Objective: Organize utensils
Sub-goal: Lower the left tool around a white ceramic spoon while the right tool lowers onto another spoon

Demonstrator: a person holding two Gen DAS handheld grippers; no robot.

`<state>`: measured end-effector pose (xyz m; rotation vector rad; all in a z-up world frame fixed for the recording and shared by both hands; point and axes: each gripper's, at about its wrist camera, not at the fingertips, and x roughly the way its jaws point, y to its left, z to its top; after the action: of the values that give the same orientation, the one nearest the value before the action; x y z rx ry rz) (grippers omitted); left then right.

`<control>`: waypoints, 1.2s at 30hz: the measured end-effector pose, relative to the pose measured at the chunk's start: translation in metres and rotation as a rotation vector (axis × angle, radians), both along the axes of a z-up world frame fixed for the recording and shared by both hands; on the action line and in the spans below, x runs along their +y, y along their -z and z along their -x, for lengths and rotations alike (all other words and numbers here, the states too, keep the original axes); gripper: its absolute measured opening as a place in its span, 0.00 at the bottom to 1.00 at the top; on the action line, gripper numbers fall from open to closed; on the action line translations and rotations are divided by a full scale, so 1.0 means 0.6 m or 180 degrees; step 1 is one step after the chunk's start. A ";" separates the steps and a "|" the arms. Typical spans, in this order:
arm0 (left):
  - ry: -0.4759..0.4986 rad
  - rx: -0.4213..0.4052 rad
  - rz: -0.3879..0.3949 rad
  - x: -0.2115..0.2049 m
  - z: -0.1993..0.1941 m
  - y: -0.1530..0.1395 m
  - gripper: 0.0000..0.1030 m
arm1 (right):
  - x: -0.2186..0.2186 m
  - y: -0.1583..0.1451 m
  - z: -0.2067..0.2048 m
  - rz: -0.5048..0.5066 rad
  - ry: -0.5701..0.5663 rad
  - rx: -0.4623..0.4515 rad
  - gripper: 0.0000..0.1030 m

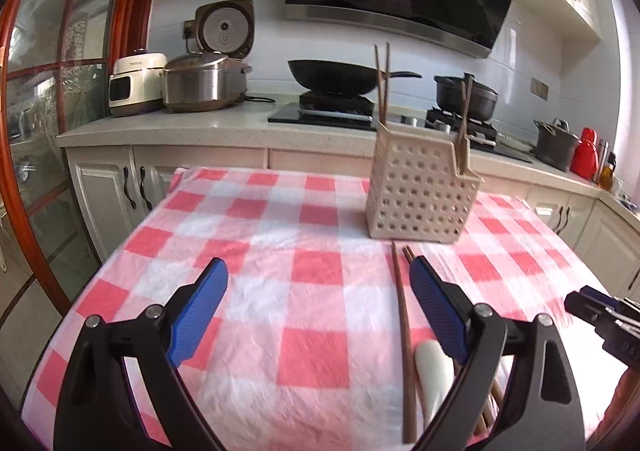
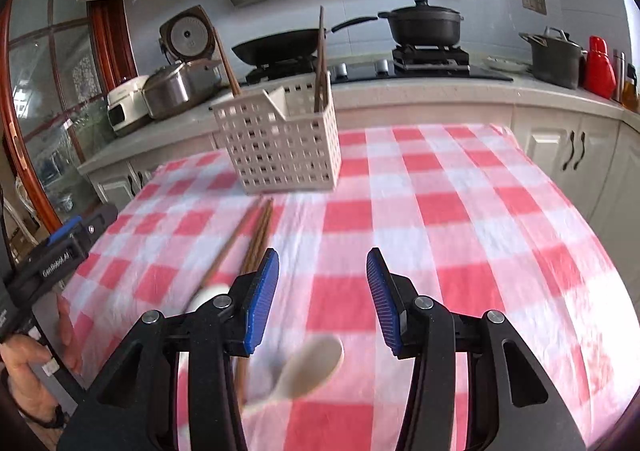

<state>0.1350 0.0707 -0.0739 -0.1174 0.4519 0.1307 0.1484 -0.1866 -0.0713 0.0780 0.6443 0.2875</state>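
A white perforated utensil holder (image 1: 420,195) stands on the red-checked tablecloth (image 1: 280,251) and holds several brown chopsticks (image 1: 382,83). The holder also shows in the right wrist view (image 2: 280,143). Loose brown chopsticks (image 1: 402,331) and a white spoon (image 1: 434,375) lie on the cloth beside my left gripper's right finger. In the right wrist view loose chopsticks (image 2: 256,243) and a white spoon (image 2: 308,367) lie below and left of my right gripper. My left gripper (image 1: 320,279) is open and empty. My right gripper (image 2: 322,271) is open and empty.
Behind the table runs a counter (image 1: 200,127) with rice cookers (image 1: 200,83), a wok (image 1: 336,77) and a black pot (image 1: 464,95) on the hob. A grey pot (image 2: 554,57) and red bottle (image 2: 598,67) stand at the right. A glass door (image 1: 44,111) is left.
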 end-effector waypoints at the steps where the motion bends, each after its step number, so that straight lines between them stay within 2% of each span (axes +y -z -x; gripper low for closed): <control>1: 0.0039 0.0017 -0.0021 -0.007 0.003 0.004 0.87 | -0.005 0.011 0.007 -0.0005 0.0019 0.0054 0.44; 7: 0.0408 0.0143 -0.0135 -0.071 0.023 0.027 0.86 | -0.013 0.065 0.029 0.0034 0.0020 0.0341 0.44; 15: 0.0866 0.0414 -0.0334 -0.153 0.025 0.074 0.62 | 0.003 0.071 0.030 -0.0027 -0.0105 0.0428 0.44; 21: 0.0910 0.0479 -0.0191 -0.151 0.021 0.080 0.52 | 0.003 0.072 0.022 -0.0099 -0.0100 0.0484 0.44; 23: 0.0957 0.0526 -0.0159 -0.151 0.015 0.081 0.41 | 0.013 0.071 0.020 -0.0088 -0.0140 0.0476 0.44; 26: 0.1026 0.0592 -0.0190 -0.158 0.011 0.090 0.33 | 0.026 0.077 0.018 -0.0036 -0.0195 0.0501 0.43; 30: 0.1011 0.0604 -0.0166 -0.155 0.009 0.092 0.33 | 0.018 0.081 0.015 -0.0060 -0.0144 0.0549 0.42; 35: 0.1025 0.0642 -0.0093 -0.152 0.004 0.092 0.33 | 0.015 0.085 0.014 -0.0050 -0.0170 0.0576 0.33; 36: 0.1033 0.0649 -0.0106 -0.155 0.004 0.093 0.33 | 0.017 0.085 0.014 -0.0039 -0.0194 0.0577 0.28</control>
<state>0.1327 -0.0222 -0.1297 0.0034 0.6656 -0.1701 0.1401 -0.1763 -0.1224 0.0969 0.8259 0.3457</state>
